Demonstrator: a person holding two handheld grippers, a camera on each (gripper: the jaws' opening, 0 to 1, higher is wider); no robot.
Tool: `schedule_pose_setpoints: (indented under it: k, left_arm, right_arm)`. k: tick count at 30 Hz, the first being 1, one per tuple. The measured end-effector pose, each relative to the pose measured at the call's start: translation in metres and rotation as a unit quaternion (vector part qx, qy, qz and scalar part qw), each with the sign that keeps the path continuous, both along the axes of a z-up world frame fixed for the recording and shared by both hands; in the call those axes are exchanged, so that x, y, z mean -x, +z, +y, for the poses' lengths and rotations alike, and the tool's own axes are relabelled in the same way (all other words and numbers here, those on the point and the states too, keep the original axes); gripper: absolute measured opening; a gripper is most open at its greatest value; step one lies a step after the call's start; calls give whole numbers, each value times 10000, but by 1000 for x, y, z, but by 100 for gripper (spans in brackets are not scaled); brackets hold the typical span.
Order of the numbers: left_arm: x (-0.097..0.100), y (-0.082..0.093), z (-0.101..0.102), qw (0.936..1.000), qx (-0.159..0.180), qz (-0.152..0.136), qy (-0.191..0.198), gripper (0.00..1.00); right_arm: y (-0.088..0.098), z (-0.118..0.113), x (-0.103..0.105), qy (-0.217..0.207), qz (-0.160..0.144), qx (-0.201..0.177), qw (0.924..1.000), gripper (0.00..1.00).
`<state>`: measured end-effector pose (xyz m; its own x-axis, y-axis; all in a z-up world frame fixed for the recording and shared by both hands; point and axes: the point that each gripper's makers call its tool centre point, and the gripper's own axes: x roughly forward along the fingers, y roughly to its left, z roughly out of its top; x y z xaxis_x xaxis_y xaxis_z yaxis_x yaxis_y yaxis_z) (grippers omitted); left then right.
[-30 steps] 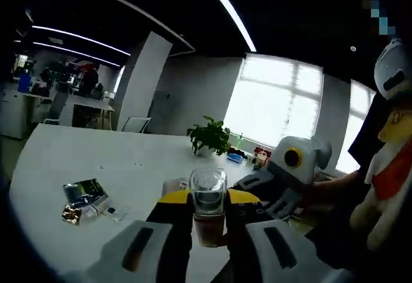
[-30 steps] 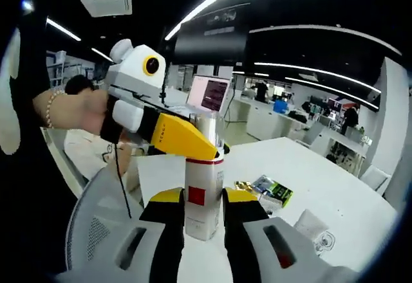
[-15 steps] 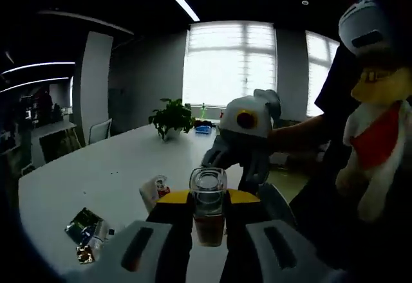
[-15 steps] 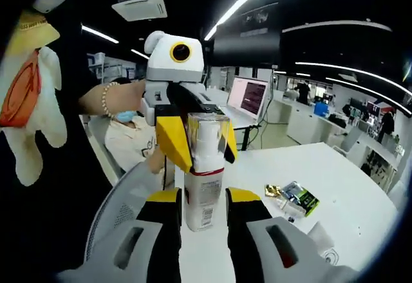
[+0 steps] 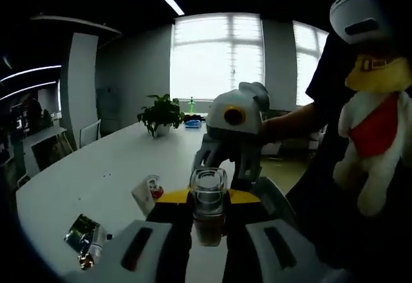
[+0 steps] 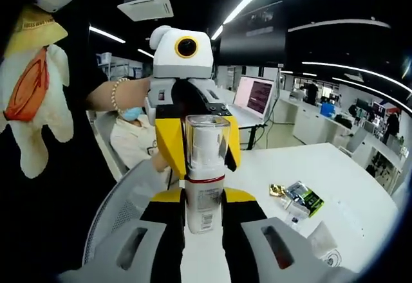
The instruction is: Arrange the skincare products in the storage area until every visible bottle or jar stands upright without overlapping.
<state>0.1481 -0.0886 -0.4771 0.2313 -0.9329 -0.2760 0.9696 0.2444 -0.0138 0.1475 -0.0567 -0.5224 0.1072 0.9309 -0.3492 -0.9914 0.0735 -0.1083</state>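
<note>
- Between the left tongs [image 5: 208, 215] sits a clear-capped bottle [image 5: 208, 199], clamped upright above the white tabletop [image 5: 96, 180].
- Beyond it, the right tongs [image 5: 222, 167] face this way, held by a hand.
- Left of the left tongs lie a small sachet [image 5: 147, 193] and a dark packet [image 5: 84, 235].
- Between the right tongs [image 6: 205, 212] stands a white bottle [image 6: 205, 186] with a red band, gripped at its base.
- Right of the right tongs lies a packet [image 6: 297, 197].

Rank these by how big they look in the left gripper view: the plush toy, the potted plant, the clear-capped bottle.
1. Plush toy, by far the largest, though it hangs close to the camera.
2. Clear-capped bottle, held in the left hand-held gripper, also very near.
3. Potted plant, smallest, but far across the table, so true size is unsure.
</note>
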Motion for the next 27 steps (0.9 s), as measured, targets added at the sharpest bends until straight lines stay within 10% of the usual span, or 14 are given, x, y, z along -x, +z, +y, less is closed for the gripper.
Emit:
schedule_pose_setpoints:
  k: [27]
  left_arm:
    - [-10,-38,18,9958,-138,300,856,26]
  right_arm:
    - [-42,7,1,-177,761,-415,9961,19]
